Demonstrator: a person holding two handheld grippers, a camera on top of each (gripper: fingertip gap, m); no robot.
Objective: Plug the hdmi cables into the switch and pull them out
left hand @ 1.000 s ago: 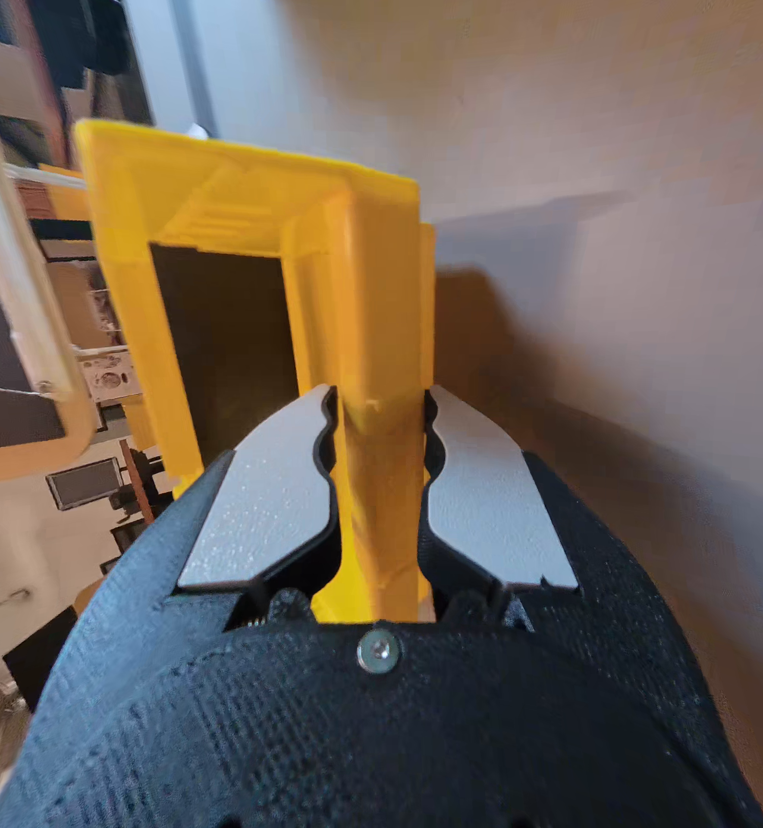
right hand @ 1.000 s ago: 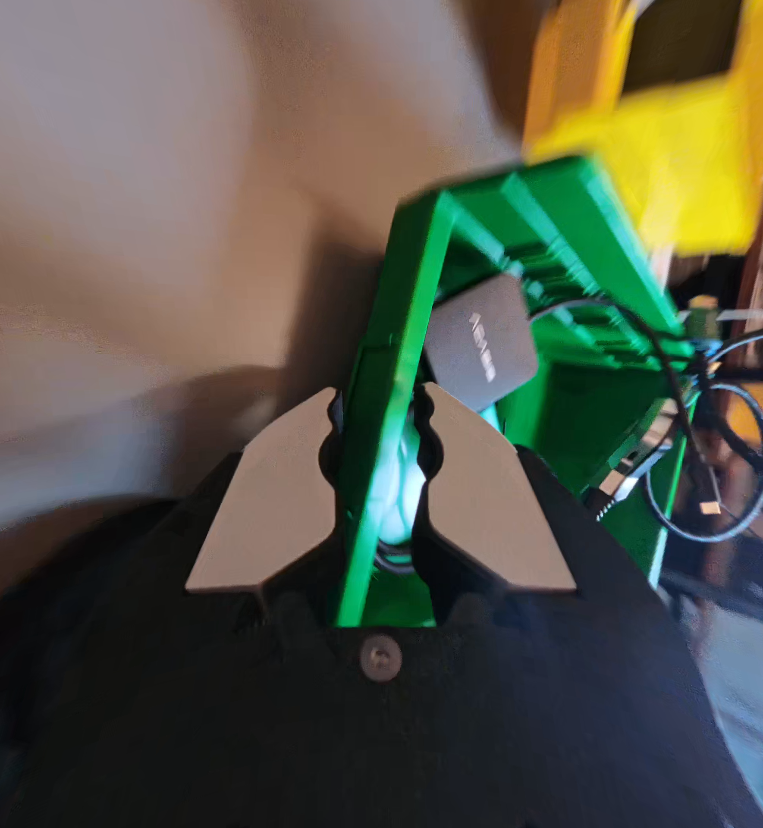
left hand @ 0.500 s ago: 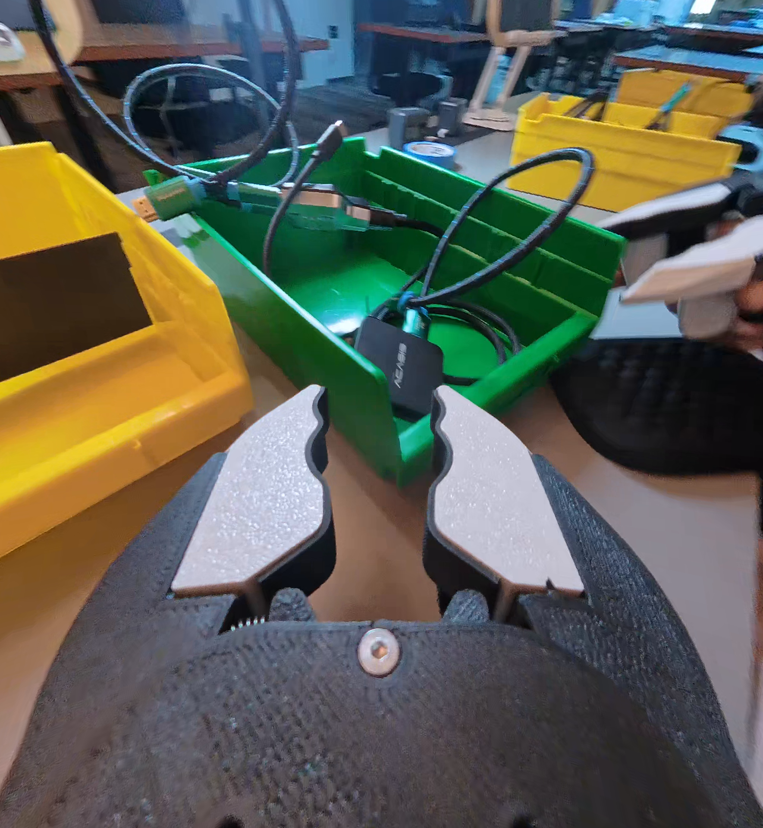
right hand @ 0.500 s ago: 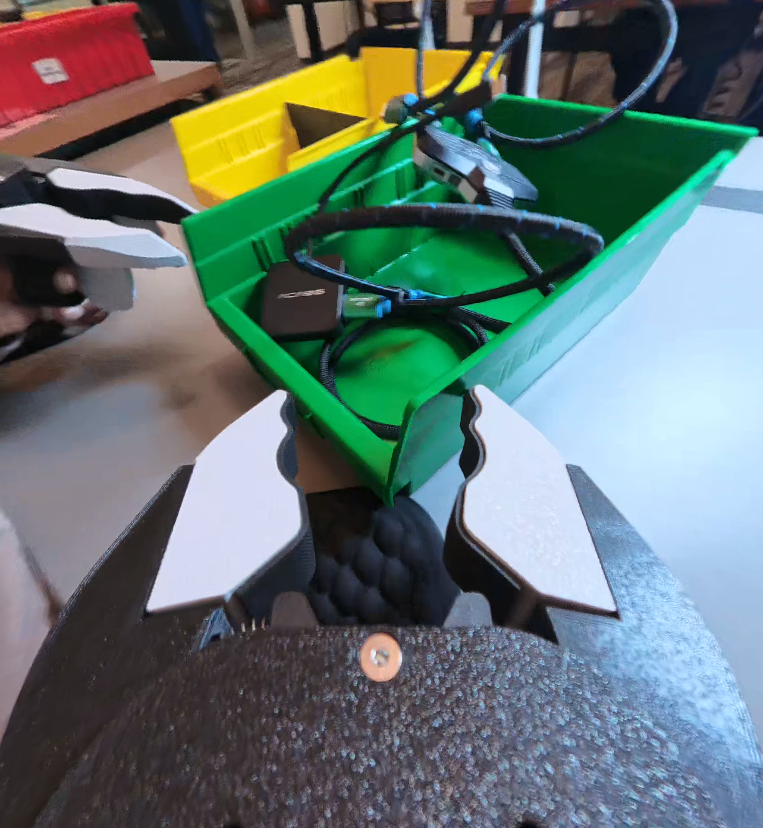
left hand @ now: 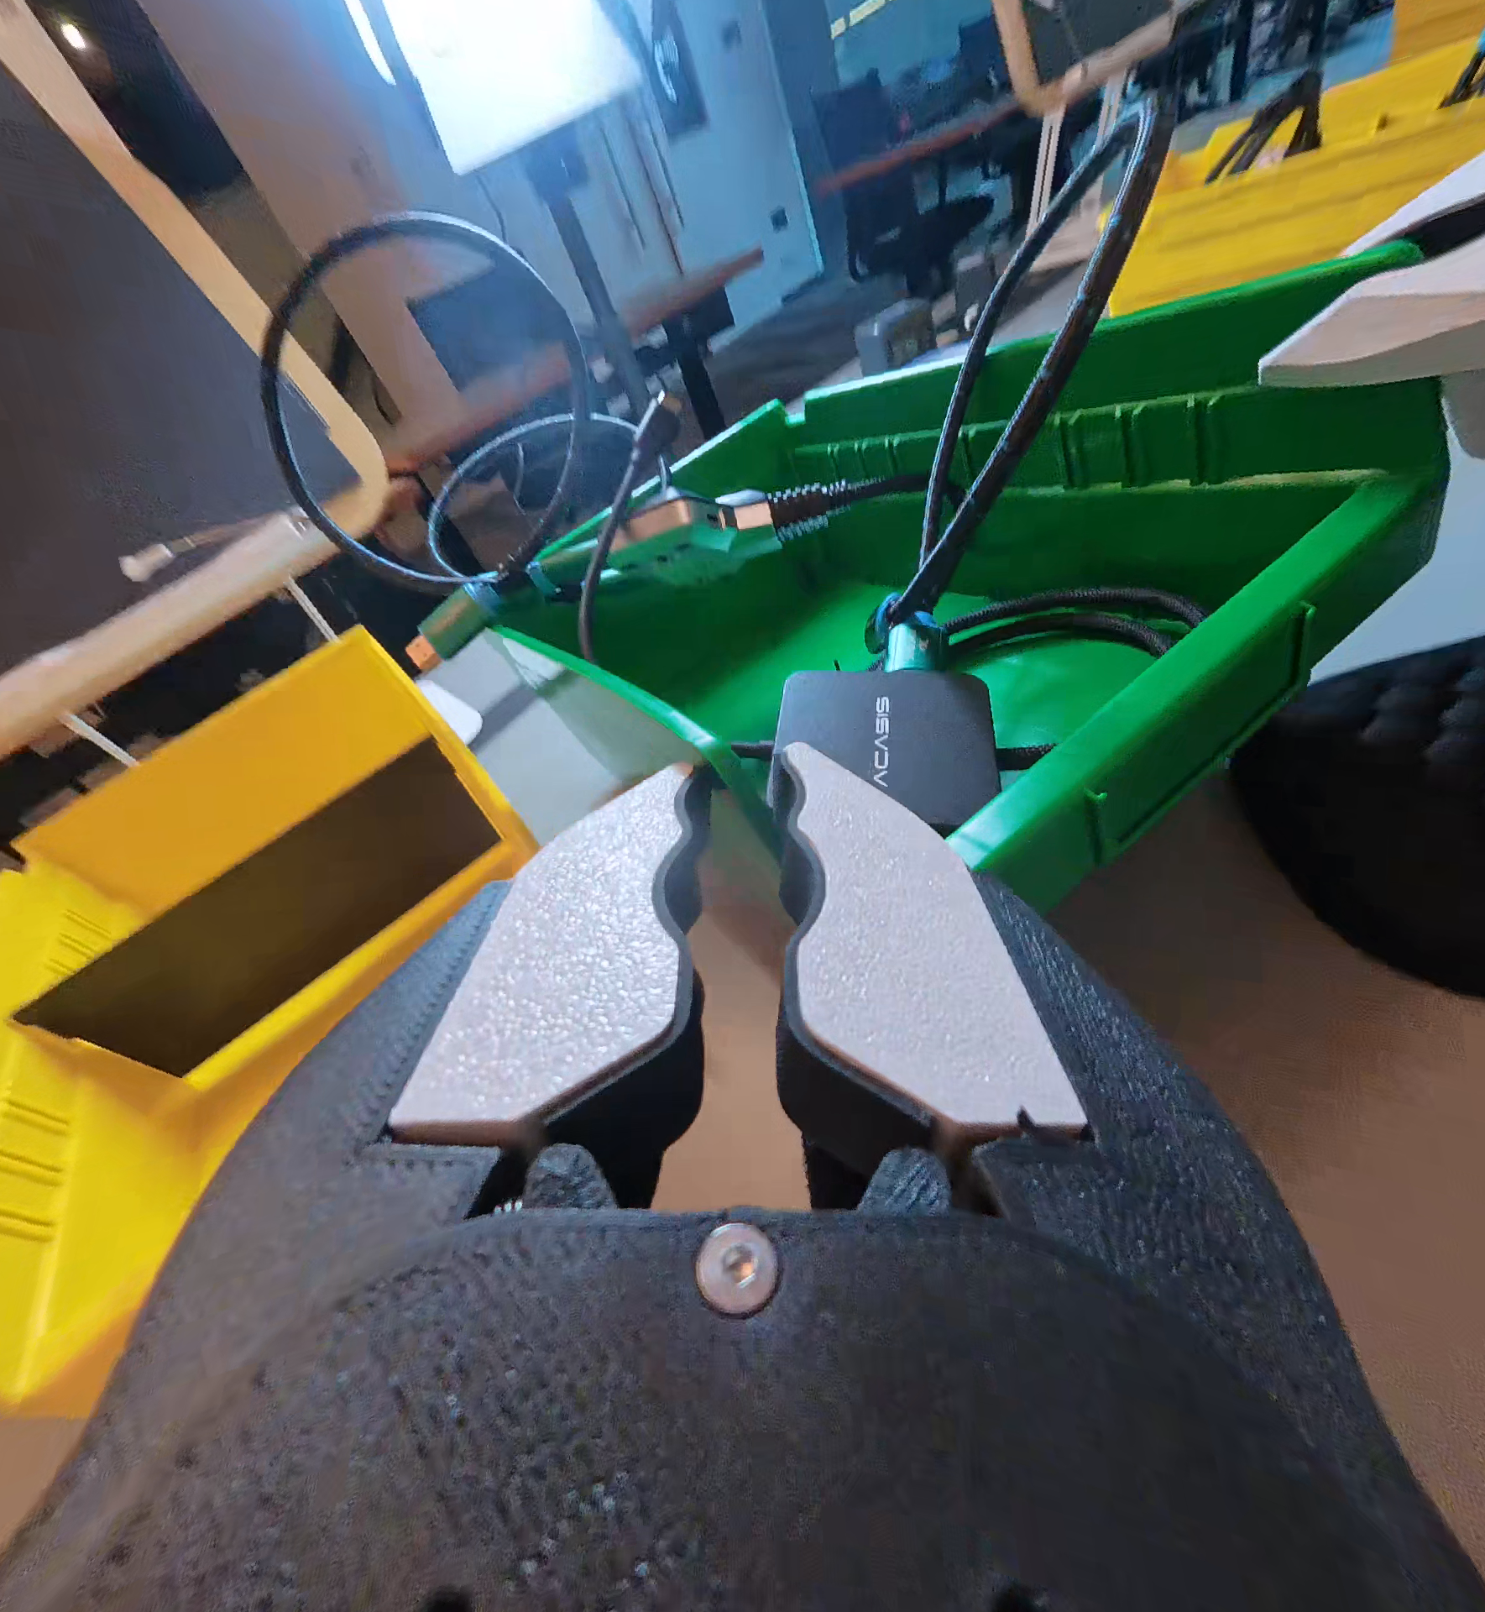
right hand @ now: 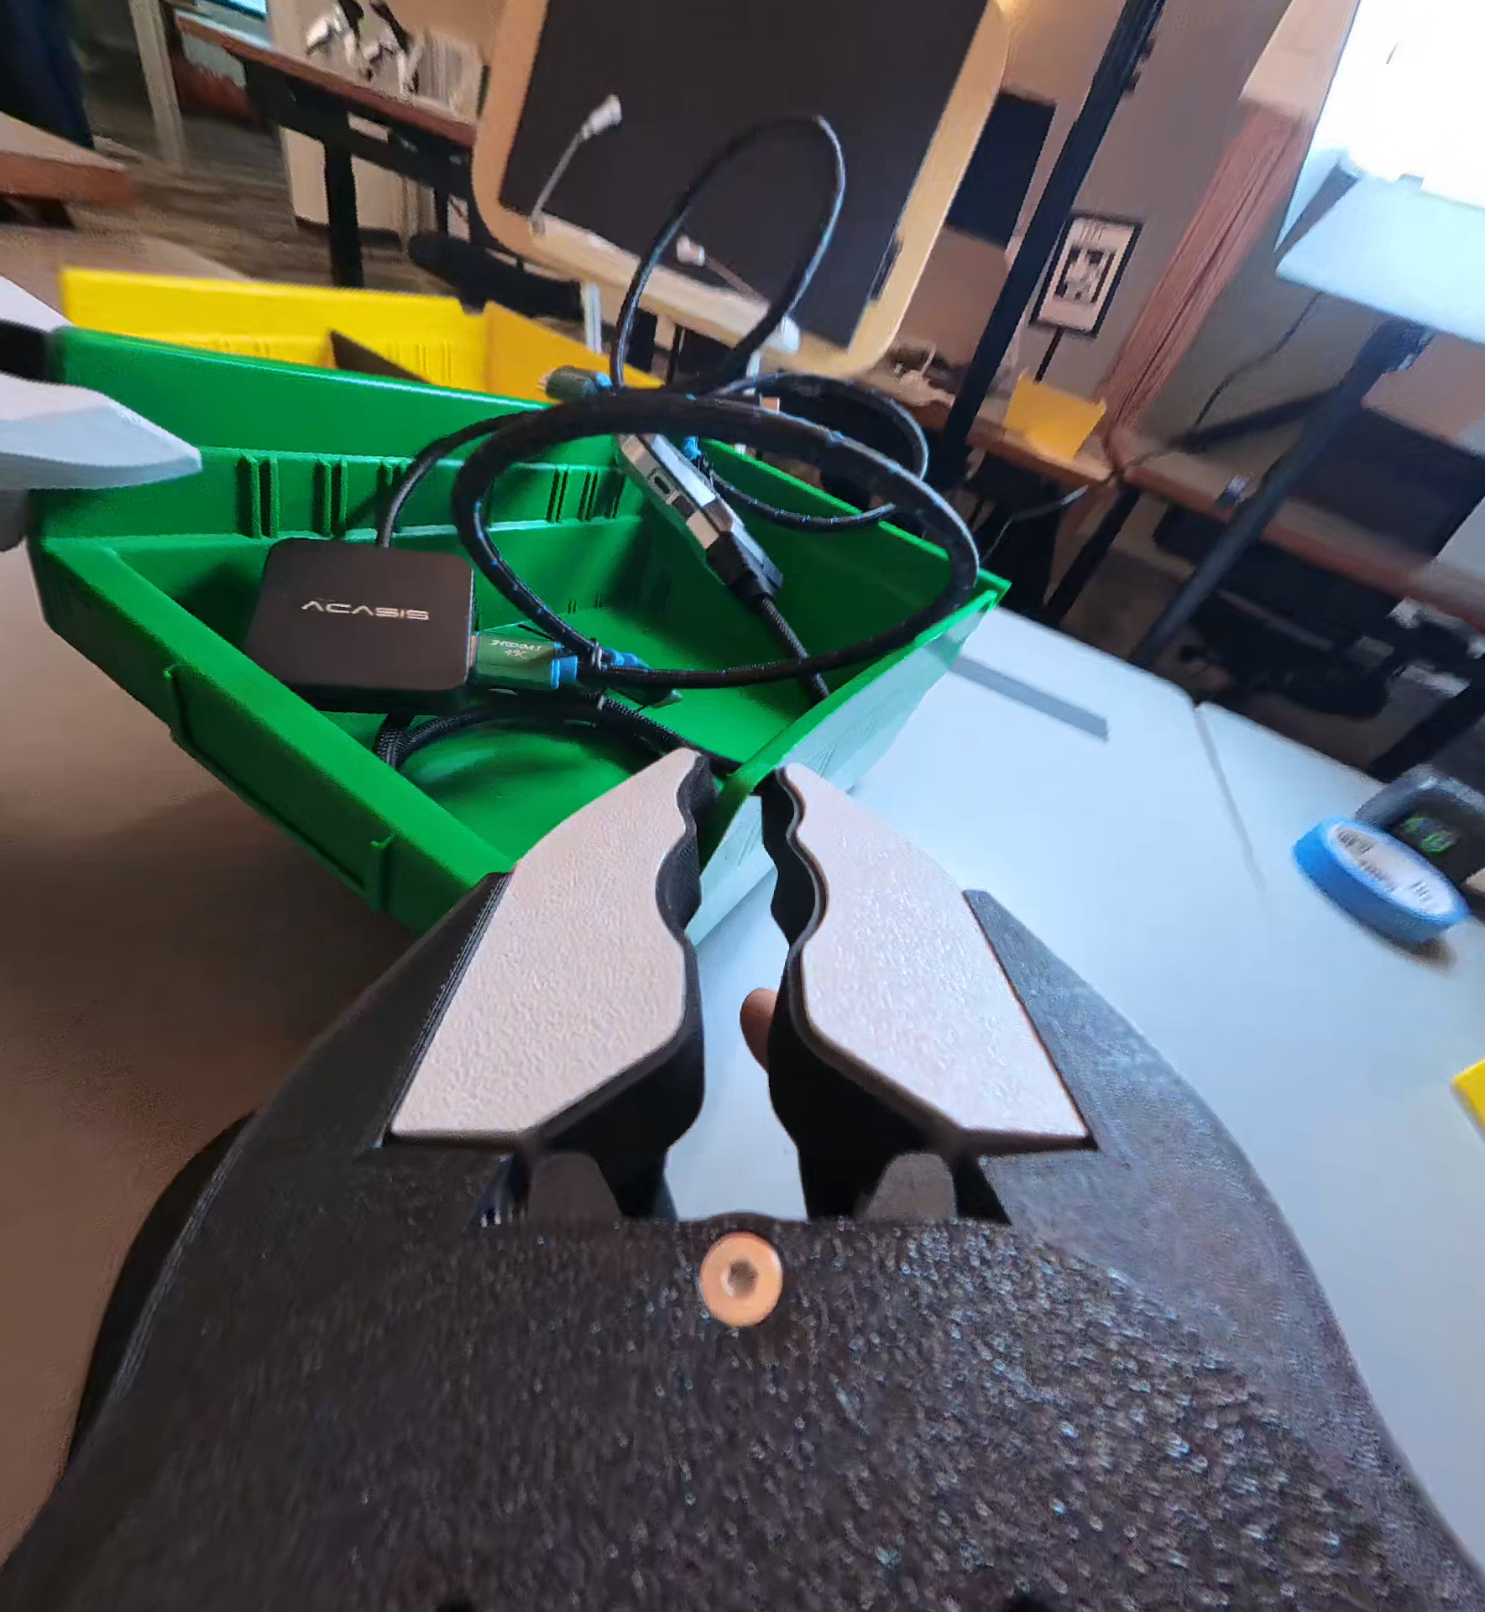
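On your far left a yellow bin [left hand: 198, 881] stands on the table [left hand: 1297, 1151], just beside the green bin [left hand: 1175, 768] and not touching it as far as I see. Your left gripper [left hand: 743, 772] is nearly pressed together, and the thin near wall of the green bin passes between its tips, so I judge it is pinching that wall. Inside the green bin, close behind this wall, lies the black switch [left hand: 887, 750], flat on the floor of the bin. A teal HDMI plug [right hand: 520, 659] sits in one side of it, and its black braided cable [right hand: 721, 419] makes a high loop over the bin. A second, loose plug [left hand: 451, 624] hangs over the far left edge, and a small grey adapter [right hand: 677, 493] rests on the far wall with another cable in it. Your right gripper [right hand: 740, 775] has its fingers drawn close, with the near right corner of the bin at the tips; the picture is soft there, so I cannot tell whether the pads really hold it. To the right, a roll of blue tape [right hand: 1375, 881] lies well apart. In my judgement you are only placing the bin, and the plugging work has not started properly. Next, you should let go of the bin, steady the switch with one gripper, and take the loose plug by its body with the other, lining it flat with a free port.
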